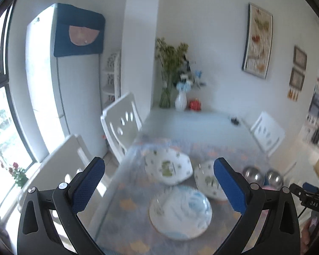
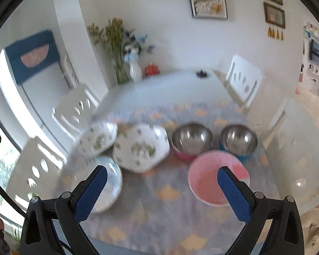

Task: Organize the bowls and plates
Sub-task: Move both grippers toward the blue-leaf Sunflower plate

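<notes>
On the patterned tablecloth lie two white angular plates with green prints (image 2: pixel 141 147) (image 2: pixel 97 140), a round blue-and-white plate (image 1: pixel 180 211) (image 2: pixel 109 182), a pink bowl (image 2: pixel 217 176), and two steel bowls, one pink-sided (image 2: pixel 191 141), one blue-sided (image 2: pixel 238 141). My left gripper (image 1: pixel 158 184) hangs open above the round plate, holding nothing. My right gripper (image 2: pixel 161 191) stands open over the cloth between the round plate and the pink bowl. In the left wrist view the green-print plates (image 1: pixel 168 166) (image 1: pixel 208 179) and the steel bowls (image 1: pixel 253 175) (image 1: pixel 274 178) lie farther back.
White chairs stand at the table's left side (image 1: pixel 121 123) (image 2: pixel 74 110) and right side (image 2: pixel 243 80). At the far end are vases with flowers (image 2: pixel 135 70), a red object (image 2: pixel 152 69) and a small black item (image 2: pixel 201 73). A fridge (image 1: pixel 57 97) stands left by the window.
</notes>
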A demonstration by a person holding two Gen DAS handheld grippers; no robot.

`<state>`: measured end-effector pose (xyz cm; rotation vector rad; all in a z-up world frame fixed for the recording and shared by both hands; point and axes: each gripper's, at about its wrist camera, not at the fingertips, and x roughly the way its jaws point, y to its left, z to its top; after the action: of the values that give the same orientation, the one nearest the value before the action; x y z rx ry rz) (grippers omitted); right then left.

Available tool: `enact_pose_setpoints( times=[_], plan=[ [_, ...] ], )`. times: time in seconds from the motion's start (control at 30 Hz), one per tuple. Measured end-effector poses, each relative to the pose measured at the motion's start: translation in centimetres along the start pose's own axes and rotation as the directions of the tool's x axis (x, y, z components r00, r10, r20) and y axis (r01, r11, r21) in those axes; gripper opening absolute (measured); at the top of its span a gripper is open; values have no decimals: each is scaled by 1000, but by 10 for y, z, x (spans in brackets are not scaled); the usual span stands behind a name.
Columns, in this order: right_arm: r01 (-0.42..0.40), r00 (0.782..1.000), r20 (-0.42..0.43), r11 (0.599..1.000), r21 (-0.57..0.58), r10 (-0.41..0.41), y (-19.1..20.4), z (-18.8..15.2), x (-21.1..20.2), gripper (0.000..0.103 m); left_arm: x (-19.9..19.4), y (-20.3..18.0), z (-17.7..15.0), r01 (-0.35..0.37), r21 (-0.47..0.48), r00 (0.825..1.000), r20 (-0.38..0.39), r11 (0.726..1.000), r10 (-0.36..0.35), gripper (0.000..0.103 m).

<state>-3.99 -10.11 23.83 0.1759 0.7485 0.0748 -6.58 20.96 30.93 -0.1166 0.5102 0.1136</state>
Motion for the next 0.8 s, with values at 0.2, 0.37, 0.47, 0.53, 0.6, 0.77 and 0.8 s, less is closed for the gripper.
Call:
enact_pose_setpoints(
  times=[0.2,0.37,0.47,0.53,0.6,0.77,0.8],
  plan=[
    [48,998,48,999,-10,-47,20,19,-14,103,5,28,-13,81,-43,997,4,996,-80,102],
    [133,973,177,985,107,-151,3,63,-49,103,11,45,-3,114,-12,993,20,993,-114,102],
    [133,964,210,981,142,-161,8,82,-63,103,23,49,-8,152,-10,988,-3,988,-152,102],
    [132,969,191,984,120,-154,19,79,-57,103,37,52,-16,162,-18,986,-43,987,-163,102],
    [131,981,133,988,79,-140,34,64,-38,103,57,54,-31,183,-37,976,-111,982,-186,102],
    [84,994,-80,996,40,-81,63,1,33,103,102,62,-66,202,-48,949,-238,978,-208,102],
    [66,989,-137,997,38,-60,68,-14,53,103,112,63,-73,207,-48,940,-268,977,-212,102]
  ],
)
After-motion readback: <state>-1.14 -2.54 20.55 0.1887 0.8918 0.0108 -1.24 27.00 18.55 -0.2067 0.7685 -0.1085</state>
